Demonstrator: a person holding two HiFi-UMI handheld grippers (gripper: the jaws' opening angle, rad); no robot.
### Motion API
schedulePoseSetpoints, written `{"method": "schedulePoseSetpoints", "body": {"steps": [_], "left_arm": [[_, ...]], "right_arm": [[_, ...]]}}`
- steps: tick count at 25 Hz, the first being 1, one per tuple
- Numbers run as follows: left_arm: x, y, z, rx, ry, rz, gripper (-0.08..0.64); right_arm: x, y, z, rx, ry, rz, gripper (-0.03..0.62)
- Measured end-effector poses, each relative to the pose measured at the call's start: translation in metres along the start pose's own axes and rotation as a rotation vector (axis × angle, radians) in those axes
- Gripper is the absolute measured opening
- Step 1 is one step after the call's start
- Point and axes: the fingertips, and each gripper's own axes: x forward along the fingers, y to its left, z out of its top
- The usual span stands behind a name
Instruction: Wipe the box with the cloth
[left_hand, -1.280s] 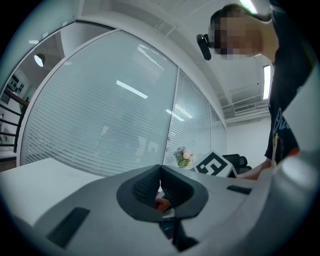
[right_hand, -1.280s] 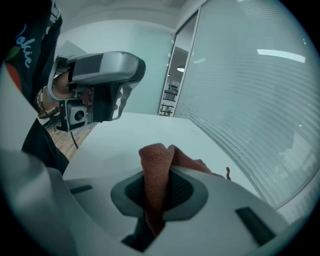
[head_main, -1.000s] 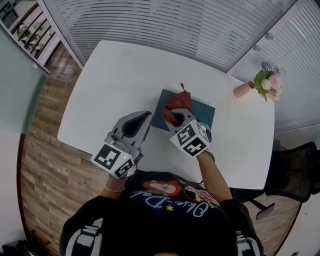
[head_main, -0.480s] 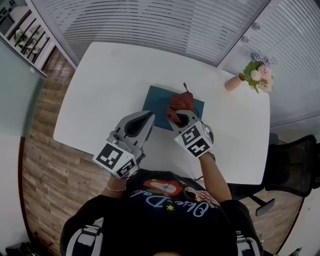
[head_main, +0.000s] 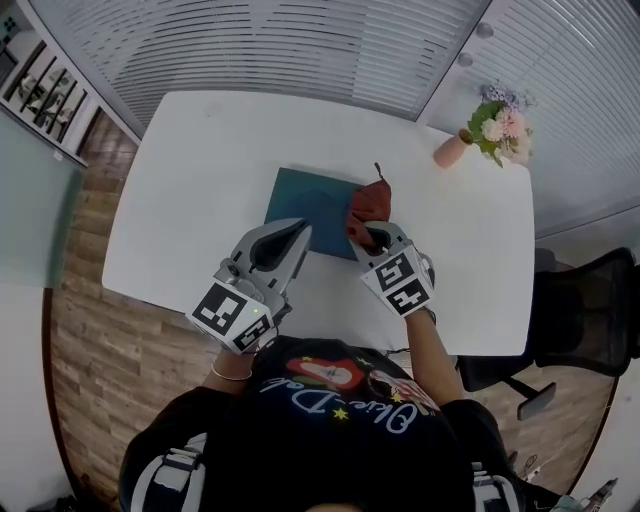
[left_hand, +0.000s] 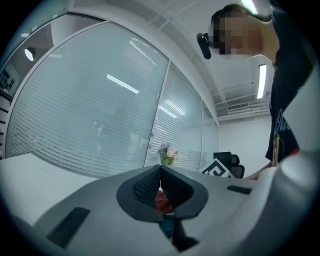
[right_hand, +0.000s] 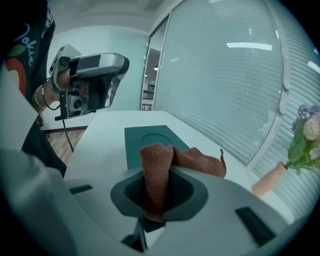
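**One pass is ending at the box's right-hand end**

You are gripping the rust-red woven cloth (right_hand: 165, 160) in the right tongs (head_main: 366, 232). The right gripper view is showing a fold of it pinched between the closed jaws, with the rest spilling forward past the tips. The flat teal box (head_main: 305, 205) is lying on the white worktop (head_main: 200, 180), with a shallow round recess in its top.

Over the last second the cloth has been travelling across the box top. It was sitting over the left-middle part, and now it is resting at the right-hand end, close to the far corner. I am judging this stroke to be nearly spent. The left part and the near strip are lying bare, so the next stroke is probably calling for a return leftward with the cloth pressed flat.

The left tongs (head_main: 298, 232) are staying where they were, over the near edge of the box, with the jaws pressed together on nothing. The right gripper view is showing them raised clear of the worktop, so they are not steadying the box. That is mattering, because a thin box may be sliding under a dragged cloth. The head camera has been shifting too, so I cannot tell whether the box has moved.

The small pink vase of flowers (head_main: 452, 150) is standing well apart, by the far right corner.
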Motion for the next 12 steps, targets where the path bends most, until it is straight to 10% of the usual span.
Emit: {"method": "schedulePoseSetpoints", "body": {"steps": [12], "left_arm": [[0.005,-0.011,0.002,0.023,0.006,0.004,0.005]], "right_arm": [[-0.034,-0.033,-0.028,0.153,-0.033,-0.091,0.041]]}}
